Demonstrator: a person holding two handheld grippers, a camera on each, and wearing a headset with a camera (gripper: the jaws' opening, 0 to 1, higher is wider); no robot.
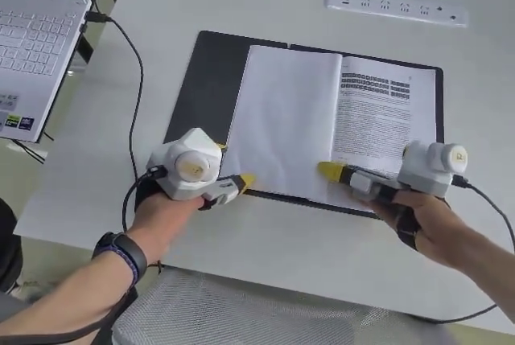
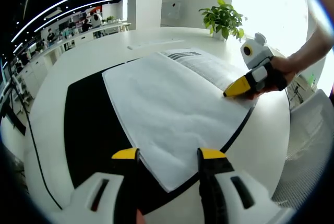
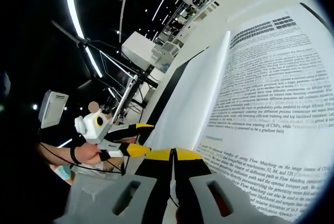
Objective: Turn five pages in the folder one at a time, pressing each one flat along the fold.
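Folder (image 1: pixel 205 88) lies open and flat on the white table (image 1: pixel 265 240), black cover spread wide. Inside it, a blank white page (image 1: pixel 286 112) covers the left half and a printed page (image 1: pixel 378 116) sits on the right. The right gripper (image 1: pixel 328 170) has its jaws pinched together with nothing between them, yellow tip down on the paper by the fold, near the bottom edge. The left gripper (image 2: pixel 169 153) is spread apart, its jaws framing the blank page's near corner, gripping nothing. Further out, a laptop (image 1: pixel 32 39) sits at the table's far left with a black cable (image 1: pixel 135 80) running past the folder. A white power strip (image 1: pixel 396 6) lies beyond the folder, and a potted plant (image 2: pixel 224 18) stands at the table's far end.
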